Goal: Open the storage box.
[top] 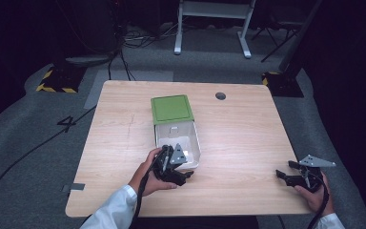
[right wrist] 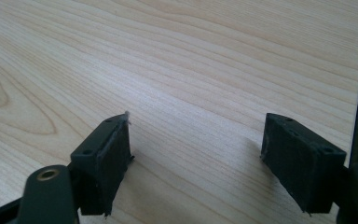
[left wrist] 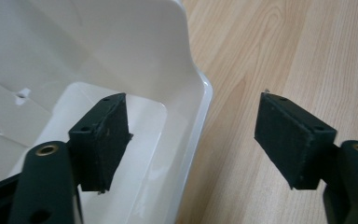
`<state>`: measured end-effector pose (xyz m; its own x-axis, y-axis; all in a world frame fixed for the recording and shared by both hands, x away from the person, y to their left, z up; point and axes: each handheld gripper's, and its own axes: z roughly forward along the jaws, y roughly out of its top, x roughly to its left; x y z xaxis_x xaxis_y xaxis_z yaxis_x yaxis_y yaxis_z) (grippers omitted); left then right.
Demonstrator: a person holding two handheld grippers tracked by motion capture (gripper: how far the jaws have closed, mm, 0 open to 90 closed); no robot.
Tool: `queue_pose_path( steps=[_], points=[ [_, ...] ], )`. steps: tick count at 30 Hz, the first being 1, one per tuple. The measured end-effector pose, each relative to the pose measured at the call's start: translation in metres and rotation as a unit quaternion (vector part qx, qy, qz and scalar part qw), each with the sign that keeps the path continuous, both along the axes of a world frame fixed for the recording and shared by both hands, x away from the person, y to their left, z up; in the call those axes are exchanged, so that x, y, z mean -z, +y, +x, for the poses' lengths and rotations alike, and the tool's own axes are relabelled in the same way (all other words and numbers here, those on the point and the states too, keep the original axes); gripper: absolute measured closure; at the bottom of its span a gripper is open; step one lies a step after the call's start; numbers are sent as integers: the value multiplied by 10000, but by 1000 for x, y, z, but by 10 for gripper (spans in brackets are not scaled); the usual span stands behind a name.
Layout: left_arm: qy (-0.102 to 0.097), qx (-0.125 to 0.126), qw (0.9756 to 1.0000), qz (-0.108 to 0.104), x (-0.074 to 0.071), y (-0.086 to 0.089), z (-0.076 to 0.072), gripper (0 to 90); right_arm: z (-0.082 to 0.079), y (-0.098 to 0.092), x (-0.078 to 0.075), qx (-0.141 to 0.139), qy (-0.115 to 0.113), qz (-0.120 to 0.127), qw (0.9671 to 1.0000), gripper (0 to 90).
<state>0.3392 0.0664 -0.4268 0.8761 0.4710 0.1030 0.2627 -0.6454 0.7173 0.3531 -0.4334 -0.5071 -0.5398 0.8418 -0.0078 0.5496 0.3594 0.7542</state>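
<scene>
A white plastic box [top: 196, 137] stands mid-table with its green lid [top: 171, 109] lying open and flat behind it. I see nothing inside the box. My left gripper [top: 181, 171] is at the box's near edge, open. In the left gripper view the left gripper [left wrist: 193, 100] straddles the box's rim [left wrist: 204, 100], with one pad [left wrist: 105, 140] inside the box and the other pad [left wrist: 289, 135] outside over the wood. My right gripper [top: 286, 170] rests near the table's front right corner; this right gripper [right wrist: 196, 121] is open over bare wood, holding nothing.
The wooden table [top: 248, 138] has a round cable hole [top: 220, 96] at the back right and a strip of grey tape [top: 76, 187] at its front left edge. Cables, a white desk frame [top: 212, 19] and yellow-black striped bases [top: 57, 81] stand on the floor beyond.
</scene>
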Motion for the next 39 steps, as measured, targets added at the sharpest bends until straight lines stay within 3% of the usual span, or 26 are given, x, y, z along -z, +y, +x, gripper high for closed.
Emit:
queue_pose_path(
  steps=[5, 12, 21, 27, 32, 39],
  points=[
    [-158, -35, 9998, -107, -11, 11, -5, 219, 0, 0, 0, 1, 1, 2, 10000, 238],
    [-514, -134, 9986, -7, -25, 33, -17, 166, 0, 0, 0, 1, 6, 8, 10000, 238],
    [-663, -468, 9966, 141, -26, 68, -29, 167, 0, 0, 0, 3, 2, 11, 10000, 238],
    [-649, -727, 9951, 184, -20, 90, -32, 169, 0, 0, 0, 5, 4, 13, 10000, 238],
    [-510, -791, 9955, 147, -7, 109, -28, 168, 0, 0, 0, 6, 7, 16, 10000, 238],
    [-574, -1052, 9917, 468, 16, 126, -20, 171, 0, 0, 0, 6, 6, 16, 10000, 238]
  ],
)
